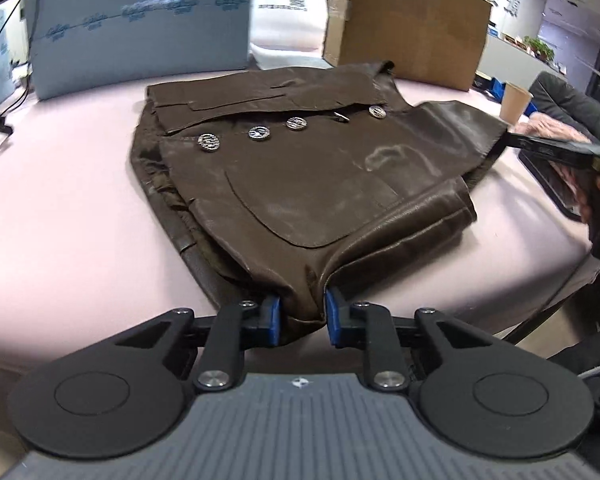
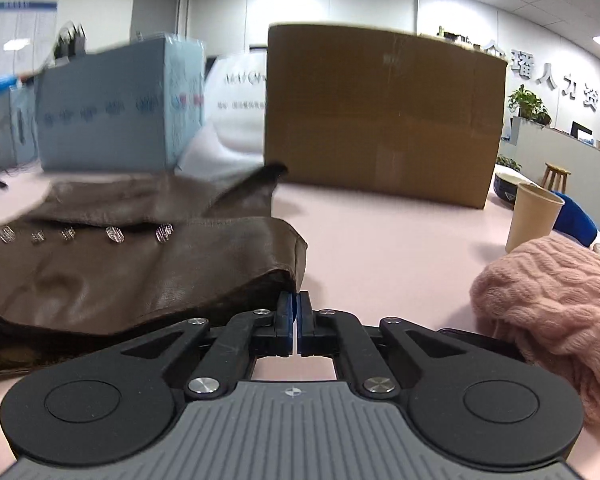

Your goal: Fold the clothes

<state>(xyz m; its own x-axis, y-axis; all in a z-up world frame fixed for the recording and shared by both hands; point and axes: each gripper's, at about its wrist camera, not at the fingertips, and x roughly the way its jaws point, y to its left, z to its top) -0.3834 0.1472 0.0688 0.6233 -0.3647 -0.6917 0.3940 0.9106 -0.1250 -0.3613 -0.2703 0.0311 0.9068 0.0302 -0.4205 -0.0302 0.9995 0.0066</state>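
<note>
On the pink worktop (image 1: 80, 208) our left tool (image 1: 302, 316) pinches a bunched edge of the brown leather jacket (image 1: 300, 168) and our right tool (image 2: 297, 312), pressed together, seems to nip its corner, so we should keep both grips level.

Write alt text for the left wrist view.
The left gripper pinches a bunched near edge of a brown leather jacket with silver buttons, lying on a pale pink table. A light blue box and brown cardboard box stand behind.
</note>
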